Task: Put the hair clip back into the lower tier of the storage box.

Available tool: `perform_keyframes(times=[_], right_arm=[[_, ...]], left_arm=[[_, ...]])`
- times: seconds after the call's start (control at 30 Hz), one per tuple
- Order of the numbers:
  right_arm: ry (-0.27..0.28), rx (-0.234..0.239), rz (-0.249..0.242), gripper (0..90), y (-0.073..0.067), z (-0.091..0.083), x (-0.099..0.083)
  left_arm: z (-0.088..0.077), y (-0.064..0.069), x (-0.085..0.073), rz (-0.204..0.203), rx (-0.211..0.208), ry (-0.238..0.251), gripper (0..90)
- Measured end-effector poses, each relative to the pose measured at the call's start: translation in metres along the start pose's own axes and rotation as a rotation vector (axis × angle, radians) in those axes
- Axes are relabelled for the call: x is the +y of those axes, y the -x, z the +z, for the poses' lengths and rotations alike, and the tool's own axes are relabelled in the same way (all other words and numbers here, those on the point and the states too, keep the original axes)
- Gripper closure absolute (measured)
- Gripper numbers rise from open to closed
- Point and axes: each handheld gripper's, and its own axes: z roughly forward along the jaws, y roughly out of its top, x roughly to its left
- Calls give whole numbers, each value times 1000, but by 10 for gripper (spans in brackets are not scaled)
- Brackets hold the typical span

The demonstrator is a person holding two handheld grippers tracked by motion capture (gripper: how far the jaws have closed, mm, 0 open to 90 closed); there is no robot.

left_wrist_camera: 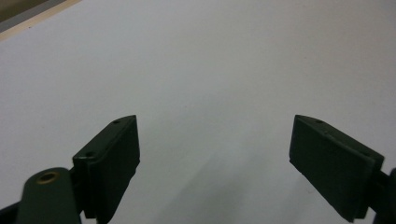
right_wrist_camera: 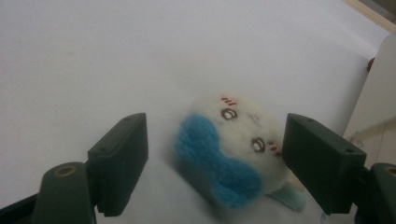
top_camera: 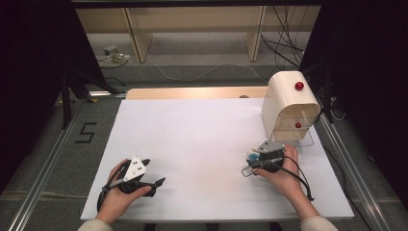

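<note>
A small white plush toy with a blue patch and a stitched face lies on the white table. It sits between the jaws of my right gripper, close against the right-hand jaw and apart from the left-hand one. The jaws stand wide, not closed on it. From above, the toy shows as a blue and white spot at the tip of the right gripper, held at the table's right side. My left gripper rests at the front left, open, with bare table between its jaws.
A cream cabinet with two red knobs stands at the back right, just beyond the right hand; its lower drawer looks pulled out a little. Its side also shows. A white mat covers the table.
</note>
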Motion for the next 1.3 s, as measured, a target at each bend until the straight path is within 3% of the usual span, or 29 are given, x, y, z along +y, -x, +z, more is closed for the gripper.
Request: perform_keyframes(times=[0.43,0.6,0.8,0.9,1.2,1.3], right_arm=[[-89,-80,-62,261,-2,14,7],[-98,-75,-51,312,0,16,9],[-103,-66,-9,435,4,18,9],[-116,-68,-25,483,5,18,11],[-118,-71,-41,515,6,16,12],[-96,-60,-32,519,7,13,12]], left_arm=[[1,1,0,3,-7,-5,165],[1,1,0,6,-8,-6,167],[1,1,0,9,-8,-10,170],[1,1,0,8,-5,-6,173],[0,1,0,11,-7,-8,175],[0,1,0,10,-7,-7,176]])
